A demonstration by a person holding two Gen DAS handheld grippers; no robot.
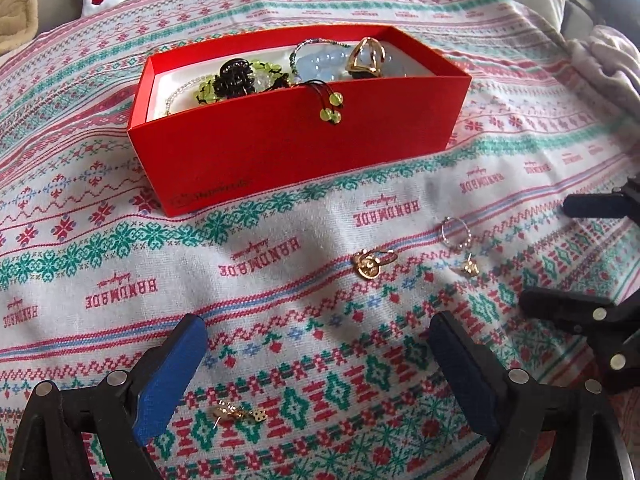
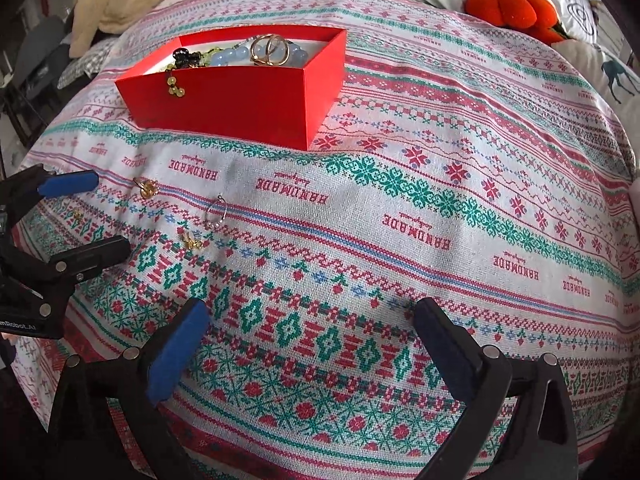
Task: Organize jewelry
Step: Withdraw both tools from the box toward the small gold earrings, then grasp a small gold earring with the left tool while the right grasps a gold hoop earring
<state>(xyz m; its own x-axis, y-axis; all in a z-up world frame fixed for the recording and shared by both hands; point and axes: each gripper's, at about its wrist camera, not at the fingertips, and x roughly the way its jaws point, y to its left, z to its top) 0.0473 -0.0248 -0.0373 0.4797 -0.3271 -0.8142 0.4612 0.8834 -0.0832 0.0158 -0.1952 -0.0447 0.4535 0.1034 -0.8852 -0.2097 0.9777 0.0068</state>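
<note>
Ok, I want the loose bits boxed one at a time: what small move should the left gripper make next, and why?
Probably ease the left gripper down onto the small gold earring beside its left finger. Its jaws stand open and empty, that piece lies nearest, and the red box already holds the beads.

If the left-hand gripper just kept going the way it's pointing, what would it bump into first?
Most likely just the patterned cloth. The left gripper tilts down at the bare cloth between its open fingers. A small gold earring lies near its left finger, seemingly just off that line. The red box sits further on.
</note>
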